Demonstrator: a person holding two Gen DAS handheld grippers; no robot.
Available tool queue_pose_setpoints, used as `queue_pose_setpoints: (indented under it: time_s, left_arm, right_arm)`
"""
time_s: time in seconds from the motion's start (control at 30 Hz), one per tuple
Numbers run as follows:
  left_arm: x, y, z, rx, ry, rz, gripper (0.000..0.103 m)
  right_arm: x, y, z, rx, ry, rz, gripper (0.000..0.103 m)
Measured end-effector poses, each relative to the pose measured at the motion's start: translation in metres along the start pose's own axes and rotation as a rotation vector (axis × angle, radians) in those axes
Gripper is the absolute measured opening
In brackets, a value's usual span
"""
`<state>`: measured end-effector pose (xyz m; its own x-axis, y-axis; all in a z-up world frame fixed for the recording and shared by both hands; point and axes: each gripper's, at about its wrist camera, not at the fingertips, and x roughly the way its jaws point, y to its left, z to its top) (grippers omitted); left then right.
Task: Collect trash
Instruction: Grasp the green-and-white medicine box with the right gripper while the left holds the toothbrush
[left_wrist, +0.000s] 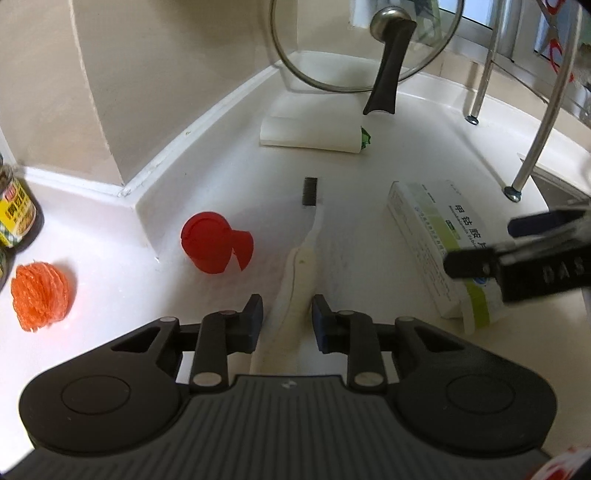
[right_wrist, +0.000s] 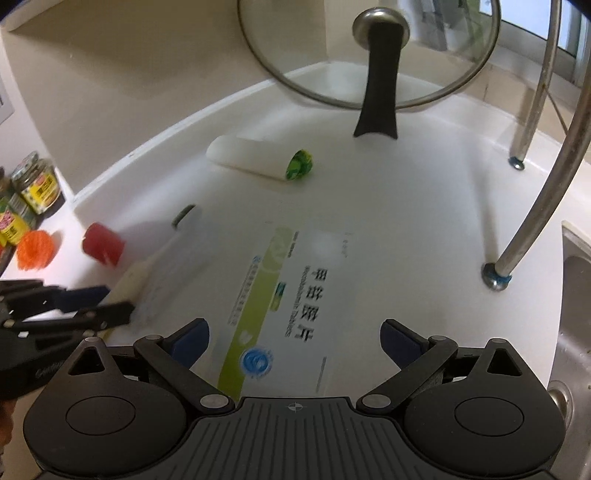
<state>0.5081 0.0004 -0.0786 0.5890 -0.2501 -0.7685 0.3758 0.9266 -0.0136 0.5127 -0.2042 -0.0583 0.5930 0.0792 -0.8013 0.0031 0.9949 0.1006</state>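
While my left gripper clamps the toothbrush handle, light, stiff and slick, my right gripper stands open astride the medicine box on the table; crushable, so hold its long sides.

— How many things lie loose on the counter?

— One toothbrush, one white-and-green medicine box, one red cap and one orange mesh scrubber. One white roll with a green end, too.

— Jars?

— Two labelled jars show clearly in the right wrist view; further ones at the picture's edge are too cut off to count.

— Lids?

— One glass lid, with one black handle.

— Metal legs?

— Two legs, each ending in one foot.

— Grippers?

— Two — the left gripper and the right gripper.
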Motion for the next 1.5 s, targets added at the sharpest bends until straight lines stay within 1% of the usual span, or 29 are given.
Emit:
queue_pose_setpoints:
  time_s: [0.1, 0.23, 0.43, 0.57, 0.63, 0.67, 0.7, 0.77, 0.87, 0.97, 1.07, 1.27, 1.5]
  left_arm:
    - [-0.003, 0.003, -0.002, -0.018, -0.015, -0.022, 0.019]
    - [-0.014, 0.004, -0.007, -0.021, -0.046, -0.018, 0.019]
    - [-0.029, 0.008, -0.015, -0.046, -0.054, -0.021, 0.019]
    - [-0.038, 0.011, -0.020, -0.068, -0.058, -0.004, 0.019]
    - [-0.041, 0.012, -0.022, -0.081, -0.060, -0.002, 0.019]
    - [-0.042, 0.013, -0.023, -0.085, -0.061, 0.000, 0.019]
    - [-0.043, 0.013, -0.025, -0.087, -0.061, 0.002, 0.019]
    - [-0.044, 0.014, -0.025, -0.087, -0.060, 0.005, 0.019]
    - [-0.046, 0.013, -0.027, -0.087, -0.062, 0.009, 0.019]
    - [-0.048, 0.014, -0.029, -0.089, -0.062, 0.009, 0.019]
    - [-0.050, 0.013, -0.031, -0.092, -0.063, 0.007, 0.019]
    - [-0.060, 0.010, -0.037, -0.092, -0.078, -0.009, 0.019]
    - [-0.082, 0.007, -0.048, -0.078, -0.105, -0.033, 0.019]
  right_arm:
    - [0.006, 0.000, 0.001, 0.003, 0.002, -0.013, 0.099]
    - [0.011, 0.001, 0.001, -0.005, 0.008, -0.018, 0.099]
    - [0.013, 0.004, -0.001, -0.030, 0.015, -0.024, 0.098]
    - [0.015, 0.007, -0.004, -0.048, 0.020, -0.034, 0.097]
    - [0.016, 0.009, -0.004, -0.055, 0.020, -0.034, 0.091]
    - [0.017, 0.010, -0.005, -0.055, 0.024, -0.033, 0.086]
    - [0.017, 0.011, -0.005, -0.057, 0.025, -0.036, 0.082]
    - [0.016, 0.012, -0.006, -0.066, 0.015, -0.037, 0.078]
    - [0.014, 0.011, -0.007, -0.067, 0.009, -0.035, 0.076]
    - [0.012, 0.007, -0.011, -0.059, -0.004, -0.014, 0.075]
    - [0.006, 0.001, -0.015, -0.028, -0.014, 0.020, 0.074]
    - [-0.015, -0.001, -0.025, -0.014, -0.054, 0.046, 0.074]
    - [-0.057, 0.011, -0.048, -0.023, -0.100, 0.080, 0.074]
